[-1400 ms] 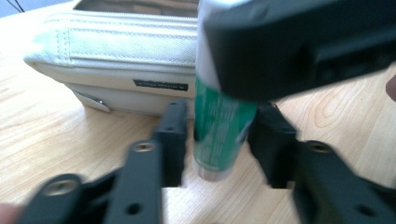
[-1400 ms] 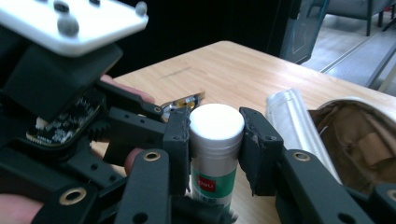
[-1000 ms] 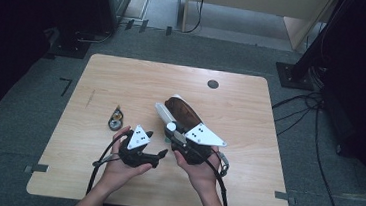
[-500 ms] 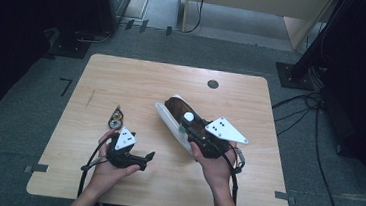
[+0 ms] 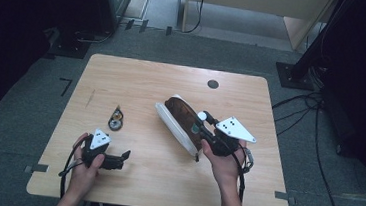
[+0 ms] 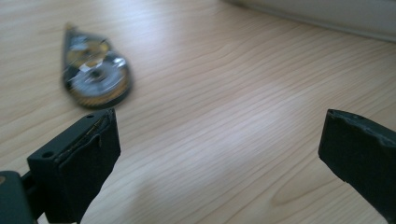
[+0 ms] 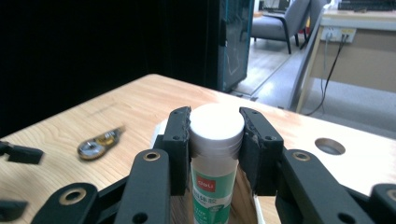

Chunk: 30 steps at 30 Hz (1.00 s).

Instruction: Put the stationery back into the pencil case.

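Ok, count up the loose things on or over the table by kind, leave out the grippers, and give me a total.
Glue stick, held in the right gripper: 1
Correction tape dispenser: 1
Pencil case, open: 1
Total: 3

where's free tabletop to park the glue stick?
Far half of the table, behind the correction tape and pencil case, is bare except the cable hole. Near edge between the open left claw and right forearm is also free. Crowded: around the case, where the right claw holds the glue stick.
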Available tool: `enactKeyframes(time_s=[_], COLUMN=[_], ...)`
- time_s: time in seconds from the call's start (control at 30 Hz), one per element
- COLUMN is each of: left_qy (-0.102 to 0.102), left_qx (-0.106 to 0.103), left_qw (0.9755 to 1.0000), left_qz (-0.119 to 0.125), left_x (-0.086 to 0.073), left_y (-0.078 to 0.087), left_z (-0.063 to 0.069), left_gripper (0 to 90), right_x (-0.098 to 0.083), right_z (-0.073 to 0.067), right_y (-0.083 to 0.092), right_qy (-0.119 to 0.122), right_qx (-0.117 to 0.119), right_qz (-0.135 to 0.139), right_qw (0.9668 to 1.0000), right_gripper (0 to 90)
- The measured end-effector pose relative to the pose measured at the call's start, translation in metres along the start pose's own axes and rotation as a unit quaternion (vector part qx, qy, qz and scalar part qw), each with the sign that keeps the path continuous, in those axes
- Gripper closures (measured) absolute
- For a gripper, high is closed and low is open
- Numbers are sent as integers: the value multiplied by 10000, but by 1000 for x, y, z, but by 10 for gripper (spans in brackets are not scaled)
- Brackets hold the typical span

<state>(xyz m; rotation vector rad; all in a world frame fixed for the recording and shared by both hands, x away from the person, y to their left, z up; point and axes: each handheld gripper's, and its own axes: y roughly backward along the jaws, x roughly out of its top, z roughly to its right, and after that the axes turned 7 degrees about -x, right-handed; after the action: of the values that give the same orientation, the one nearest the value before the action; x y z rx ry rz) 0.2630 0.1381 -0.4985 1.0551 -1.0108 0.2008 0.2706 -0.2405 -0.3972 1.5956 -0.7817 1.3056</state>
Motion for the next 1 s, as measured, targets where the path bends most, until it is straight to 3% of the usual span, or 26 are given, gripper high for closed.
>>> enactKeyframes(time_s=[0.03, 0.1, 0.3, 0.43, 0.67, 0.87, 1.0], left_qy=[0, 77, 167, 228, 69, 47, 44], left_qx=[0, 213, 630, 771, 800, 783, 749], left_qw=[10000, 9997, 9976, 9963, 9959, 9958, 9957], left_qz=[0, -95, -213, -307, -427, -474, -537], left_x=[0, -9, -23, -28, -30, -31, -31], left_y=[0, 7, 19, 20, 16, 15, 14], left_z=[0, -13, -35, -43, -42, -42, -41], left_gripper=[0, 0, 0, 0, 0, 0, 0], right_x=[0, -7, -22, -31, -43, -49, -52], right_z=[0, 4, 9, 11, 11, 11, 9], right_y=[0, -3, -11, -16, -23, -27, -32], right_qy=[0, -19, -80, -98, -56, -5, 13], right_qx=[0, -34, -100, -109, -94, -72, -10], right_qz=[0, -98, -307, -423, -723, -880, -1152], right_qw=[10000, 9999, 9994, 9990, 9973, 9961, 9933], right_gripper=[659, 659, 659, 659, 659, 659, 659])
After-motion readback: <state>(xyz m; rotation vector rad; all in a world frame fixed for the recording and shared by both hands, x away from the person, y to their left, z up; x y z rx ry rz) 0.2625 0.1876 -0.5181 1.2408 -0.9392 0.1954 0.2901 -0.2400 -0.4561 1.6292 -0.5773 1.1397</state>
